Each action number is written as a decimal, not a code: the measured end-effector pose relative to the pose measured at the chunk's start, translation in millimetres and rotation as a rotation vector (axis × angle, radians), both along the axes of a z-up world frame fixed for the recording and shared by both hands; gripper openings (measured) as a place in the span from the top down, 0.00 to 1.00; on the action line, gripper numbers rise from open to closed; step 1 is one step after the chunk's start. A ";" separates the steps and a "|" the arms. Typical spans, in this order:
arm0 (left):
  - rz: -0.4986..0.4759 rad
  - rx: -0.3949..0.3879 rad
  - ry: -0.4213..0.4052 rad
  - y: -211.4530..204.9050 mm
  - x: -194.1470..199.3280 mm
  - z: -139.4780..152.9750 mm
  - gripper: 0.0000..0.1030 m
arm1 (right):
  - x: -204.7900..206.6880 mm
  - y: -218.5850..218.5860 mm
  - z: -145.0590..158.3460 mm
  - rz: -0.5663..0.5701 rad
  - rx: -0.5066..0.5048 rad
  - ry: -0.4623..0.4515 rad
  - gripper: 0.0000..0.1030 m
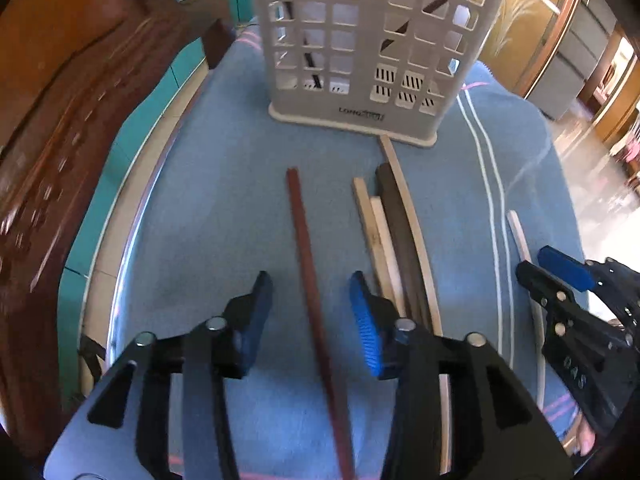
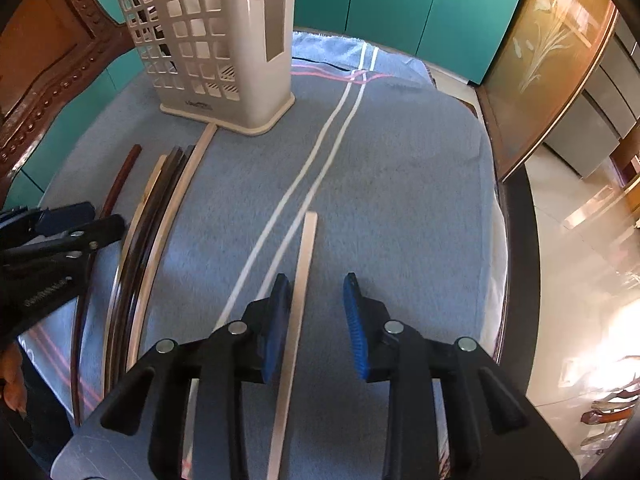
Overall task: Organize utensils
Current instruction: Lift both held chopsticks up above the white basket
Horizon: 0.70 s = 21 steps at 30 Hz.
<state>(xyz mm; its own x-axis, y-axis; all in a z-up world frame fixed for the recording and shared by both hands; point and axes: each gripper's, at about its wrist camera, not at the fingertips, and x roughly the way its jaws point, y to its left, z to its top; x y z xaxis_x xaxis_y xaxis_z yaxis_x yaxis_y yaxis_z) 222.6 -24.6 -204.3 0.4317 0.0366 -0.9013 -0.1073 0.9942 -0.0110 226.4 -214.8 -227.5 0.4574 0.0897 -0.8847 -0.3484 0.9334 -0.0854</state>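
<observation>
A reddish-brown chopstick (image 1: 310,276) lies on the blue cloth between the fingers of my open left gripper (image 1: 312,300). A bundle of pale and dark chopsticks (image 1: 394,240) lies just right of it. My right gripper (image 2: 316,304) is open over a single pale chopstick (image 2: 298,300), which runs close to its left finger. A white slotted utensil holder (image 1: 360,48) stands upright at the far end of the cloth, with dark sticks inside. It also shows in the right wrist view (image 2: 212,48). The right gripper shows in the left wrist view (image 1: 560,276).
The blue cloth (image 2: 400,184) with white stripes covers a round table. A carved wooden chair back (image 1: 60,140) stands at the left. Teal cabinets (image 2: 400,4) are behind. The table edge (image 2: 516,264) drops to a shiny floor at the right.
</observation>
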 end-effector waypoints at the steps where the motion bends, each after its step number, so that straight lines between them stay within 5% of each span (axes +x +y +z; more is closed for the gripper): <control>1: -0.002 0.005 -0.003 -0.5 3.0 -0.3 0.57 | 1.4 1.8 -0.2 0.020 0.031 0.013 0.86; 3: -0.007 -0.005 -0.013 -1.0 7.5 1.2 0.72 | 1.9 5.6 -0.3 0.041 0.046 0.006 0.93; 4: -0.014 -0.001 -0.013 -2.0 7.7 2.0 0.91 | 2.0 7.7 1.4 0.056 0.063 0.000 0.94; 5: -0.025 -0.014 -0.013 -2.9 7.6 3.0 0.93 | 1.5 8.2 5.2 0.068 0.091 -0.006 0.94; 9: -0.029 -0.036 -0.095 -1.3 -3.5 30.9 0.93 | -3.2 -1.2 52.0 0.080 0.207 -0.096 0.94; 21: -0.018 -0.130 -0.527 45.8 -49.5 230.2 0.93 | -21.5 -35.8 240.2 0.161 0.585 -0.418 0.94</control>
